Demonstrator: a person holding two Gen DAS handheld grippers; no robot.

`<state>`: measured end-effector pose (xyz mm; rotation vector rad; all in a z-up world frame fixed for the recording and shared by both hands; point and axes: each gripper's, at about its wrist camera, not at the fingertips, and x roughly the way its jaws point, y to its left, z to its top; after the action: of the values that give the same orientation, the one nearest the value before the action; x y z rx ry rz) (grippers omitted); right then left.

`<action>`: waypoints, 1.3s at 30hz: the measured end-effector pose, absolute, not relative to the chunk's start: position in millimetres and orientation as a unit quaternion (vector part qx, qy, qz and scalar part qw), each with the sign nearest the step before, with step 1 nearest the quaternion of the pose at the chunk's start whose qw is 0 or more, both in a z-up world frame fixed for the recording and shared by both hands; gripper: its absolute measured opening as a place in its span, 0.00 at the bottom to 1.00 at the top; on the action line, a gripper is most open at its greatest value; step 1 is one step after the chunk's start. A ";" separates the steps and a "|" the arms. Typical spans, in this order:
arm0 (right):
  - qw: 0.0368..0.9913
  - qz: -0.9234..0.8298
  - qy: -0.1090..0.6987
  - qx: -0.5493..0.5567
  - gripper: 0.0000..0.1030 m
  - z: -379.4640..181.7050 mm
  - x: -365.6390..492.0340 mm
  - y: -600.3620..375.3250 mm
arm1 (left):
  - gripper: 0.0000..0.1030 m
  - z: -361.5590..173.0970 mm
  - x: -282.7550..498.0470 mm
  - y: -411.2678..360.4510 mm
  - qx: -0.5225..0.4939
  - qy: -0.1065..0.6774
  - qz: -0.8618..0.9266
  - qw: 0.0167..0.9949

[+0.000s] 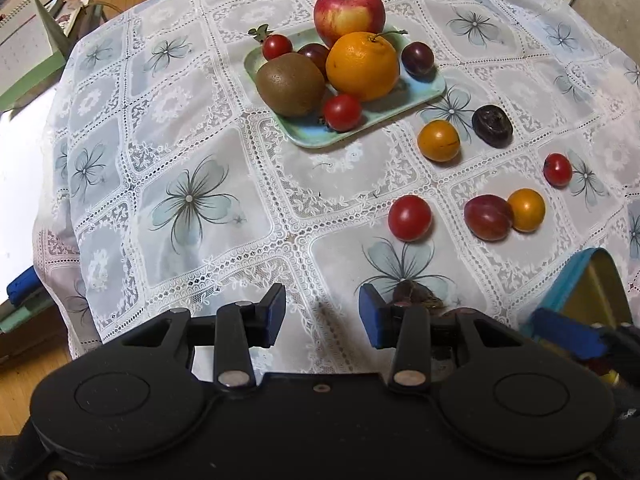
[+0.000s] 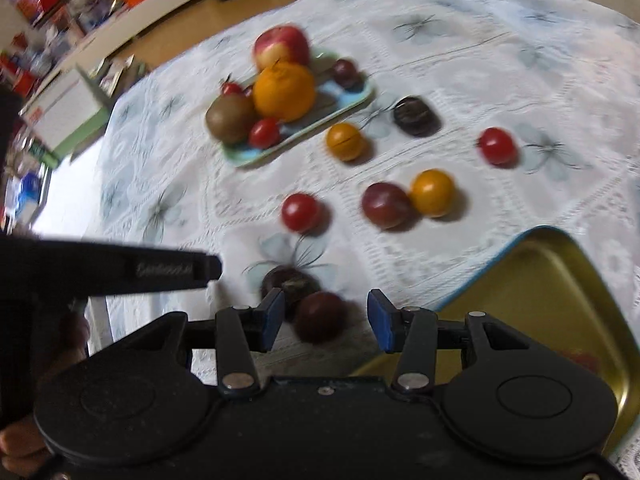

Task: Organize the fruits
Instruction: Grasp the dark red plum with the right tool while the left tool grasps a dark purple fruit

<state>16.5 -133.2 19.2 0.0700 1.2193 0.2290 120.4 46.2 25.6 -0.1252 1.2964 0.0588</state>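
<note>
Both tongs stand apart with nothing between them: my left tongs [image 1: 322, 314] hang over bare tablecloth [image 1: 192, 128] at the near edge of the surface, and my right tongs [image 2: 326, 318] hang just over a dark plum [image 2: 320, 316], not closed on it. A second dark fruit [image 2: 286, 282] lies touching that plum on its far side. To the right, at the near edge, sits an open gold tin [image 2: 540, 280] with a blue rim, and I see nothing lying in it. Toward the far edge a pale green tray [image 1: 312, 136] carries an apple [image 1: 349, 10], an orange [image 1: 362, 66], a kiwi [image 1: 290, 84] and several small fruits. Between tray and tin, loose on the cloth, lie a red tomato [image 1: 410, 217], a purple plum [image 1: 488, 217] touching a yellow tomato [image 1: 526, 210], and others further off. The right view is blurred.
</note>
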 end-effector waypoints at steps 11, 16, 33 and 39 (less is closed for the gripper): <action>0.810 0.100 0.578 -0.003 0.42 -20.6 21.6 -116.9 | 0.48 25.1 122.4 51.6 -0.063 0.608 0.023 0.791; 0.813 0.113 0.571 -0.003 0.35 -14.4 17.9 -120.9 | 0.48 25.5 125.6 53.7 -0.075 0.608 0.020 0.790; 0.860 -0.005 0.499 0.107 0.35 78.9 26.7 -228.7 | 0.48 18.1 140.8 28.2 -0.091 0.600 -0.013 0.795; 0.846 -0.056 0.516 0.123 0.35 72.0 26.4 -259.2 | 0.48 15.4 144.3 5.2 -0.082 0.589 -0.039 0.803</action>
<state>26.4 -259.2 72.0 0.2605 1.0892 -0.1183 144.3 5.2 15.4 -0.1765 1.2620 -0.0828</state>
